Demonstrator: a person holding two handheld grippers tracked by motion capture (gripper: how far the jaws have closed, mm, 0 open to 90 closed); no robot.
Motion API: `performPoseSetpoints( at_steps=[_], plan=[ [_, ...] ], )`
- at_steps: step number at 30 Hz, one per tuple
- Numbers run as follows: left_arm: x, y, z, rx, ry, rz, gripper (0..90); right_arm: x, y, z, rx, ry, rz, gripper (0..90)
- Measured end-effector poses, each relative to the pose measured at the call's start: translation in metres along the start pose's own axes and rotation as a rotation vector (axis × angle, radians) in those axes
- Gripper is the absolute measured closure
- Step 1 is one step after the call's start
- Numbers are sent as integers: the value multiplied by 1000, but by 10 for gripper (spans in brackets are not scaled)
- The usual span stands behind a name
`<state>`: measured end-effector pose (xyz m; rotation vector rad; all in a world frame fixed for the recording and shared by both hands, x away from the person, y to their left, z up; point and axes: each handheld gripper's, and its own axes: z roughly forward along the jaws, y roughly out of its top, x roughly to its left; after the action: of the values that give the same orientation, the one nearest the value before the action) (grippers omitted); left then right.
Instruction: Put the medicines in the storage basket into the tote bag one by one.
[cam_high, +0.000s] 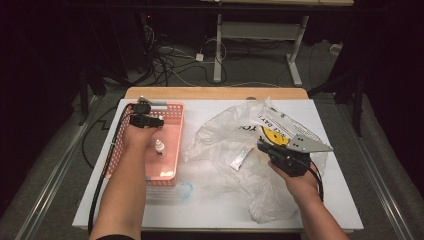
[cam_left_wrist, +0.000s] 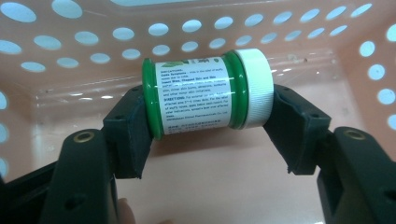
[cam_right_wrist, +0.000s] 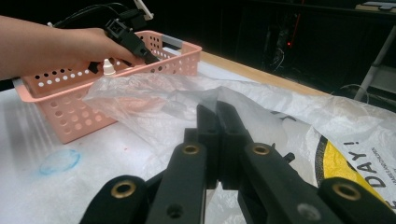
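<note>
A green jar (cam_left_wrist: 196, 93) with a white cap and a printed label lies crosswise between the pads of my left gripper (cam_left_wrist: 210, 127), which is shut on its two ends. It hangs inside the pink perforated basket (cam_left_wrist: 93, 42), near the far end. In the high view the left gripper (cam_high: 149, 120) is over the basket's (cam_high: 172, 112) far left corner. My right gripper (cam_right_wrist: 217, 109) is shut, and its tips pinch a raised fold of the clear plastic bag (cam_right_wrist: 154, 98). That bag (cam_high: 225, 135) is spread over the table's right half, with the right gripper (cam_high: 262, 146) at its middle.
A small white dropper bottle (cam_high: 159, 148) stands in the basket. A small sachet (cam_high: 240, 158) lies in the bag beside a yellow print (cam_high: 274, 135). A blue ring mark (cam_high: 185, 191) is on the white table top in front of the basket. Cables trail off the table's left side.
</note>
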<state>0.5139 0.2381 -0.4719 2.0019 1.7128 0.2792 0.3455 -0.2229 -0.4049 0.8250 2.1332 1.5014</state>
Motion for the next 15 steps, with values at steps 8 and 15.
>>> performPoseSetpoints(
  at_steps=[8, 15],
  plan=[
    [-4, 0, -2, 8, 12, 19, 352, -1, 0, -1, -3, -3, 0, 900],
    [-5, -2, -15, -2, 28, 51, 352, 0, 1, -2, -5, -4, -3, 900]
  ],
)
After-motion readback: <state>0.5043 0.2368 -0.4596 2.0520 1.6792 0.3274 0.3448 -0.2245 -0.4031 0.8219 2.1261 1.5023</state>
